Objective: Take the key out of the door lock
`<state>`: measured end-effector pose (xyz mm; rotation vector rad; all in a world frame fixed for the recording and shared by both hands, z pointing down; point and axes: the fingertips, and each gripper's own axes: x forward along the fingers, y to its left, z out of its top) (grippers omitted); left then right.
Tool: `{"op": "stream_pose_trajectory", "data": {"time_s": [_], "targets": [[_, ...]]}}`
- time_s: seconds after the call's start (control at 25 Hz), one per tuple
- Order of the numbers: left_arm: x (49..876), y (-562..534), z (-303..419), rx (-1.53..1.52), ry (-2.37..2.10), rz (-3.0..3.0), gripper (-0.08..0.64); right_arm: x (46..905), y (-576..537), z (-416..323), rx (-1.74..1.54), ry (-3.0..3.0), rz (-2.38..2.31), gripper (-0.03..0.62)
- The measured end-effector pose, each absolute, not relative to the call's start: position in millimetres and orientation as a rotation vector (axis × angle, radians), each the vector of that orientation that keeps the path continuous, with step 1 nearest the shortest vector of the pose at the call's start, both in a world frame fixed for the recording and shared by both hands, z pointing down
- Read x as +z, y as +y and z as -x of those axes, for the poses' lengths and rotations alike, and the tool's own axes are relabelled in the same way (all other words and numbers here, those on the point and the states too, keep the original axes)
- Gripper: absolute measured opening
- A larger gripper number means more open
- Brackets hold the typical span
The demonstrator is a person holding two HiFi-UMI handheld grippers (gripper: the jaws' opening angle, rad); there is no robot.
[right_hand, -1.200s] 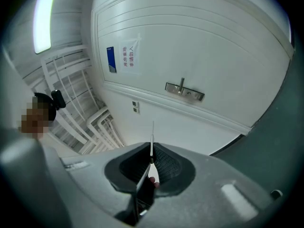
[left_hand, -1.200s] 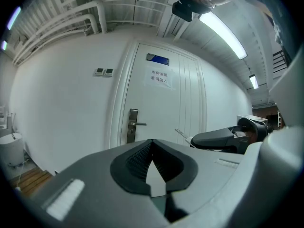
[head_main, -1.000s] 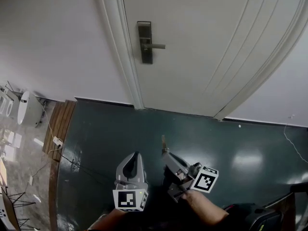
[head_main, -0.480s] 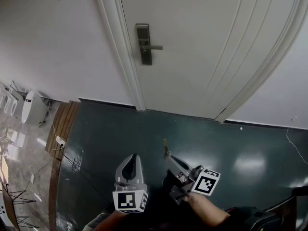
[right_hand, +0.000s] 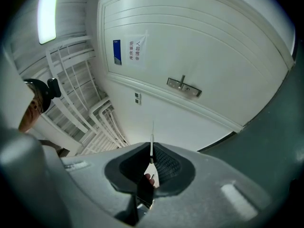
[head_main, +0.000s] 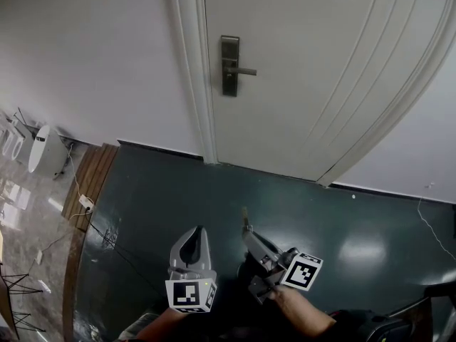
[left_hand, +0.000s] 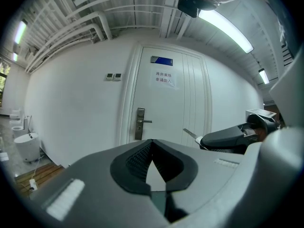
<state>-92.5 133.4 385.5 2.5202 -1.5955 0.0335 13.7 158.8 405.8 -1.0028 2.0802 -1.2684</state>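
The white door (head_main: 306, 70) has a metal lock plate (head_main: 229, 65) with a lever handle (head_main: 244, 70); I can make out no key in it from here. Both grippers hang low over the dark green floor, well back from the door. My right gripper (head_main: 248, 231) is shut on a key (head_main: 244, 216), whose thin blade (right_hand: 152, 139) sticks out past the jaws toward the door. The lock plate (right_hand: 184, 87) lies far off in the right gripper view. My left gripper (head_main: 197, 231) is shut, its jaws together with nothing between them (left_hand: 152, 145). The lock plate (left_hand: 139, 123) stands straight beyond it.
White fixtures (head_main: 46, 159) stand by the left wall, beside a wooden strip (head_main: 89, 184) with a socket and cable (head_main: 84, 205). A paper notice (left_hand: 165, 77) hangs on the door. A dark object (head_main: 388, 323) sits at the lower right.
The head view has swung left, so the lock plate now sits further right and higher in the picture. Both grippers keep the same pose, the right one still shut on the key.
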Motion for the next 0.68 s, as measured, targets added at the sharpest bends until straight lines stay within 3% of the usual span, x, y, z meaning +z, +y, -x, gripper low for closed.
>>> {"op": "stream_pose_trajectory", "data": {"time_s": [0.68], "targets": [[395, 134, 104, 0.045, -1.538, -2.537, 0.018, 400, 157, -3, -1.23, 2.06, 1.046, 0.014]]}}
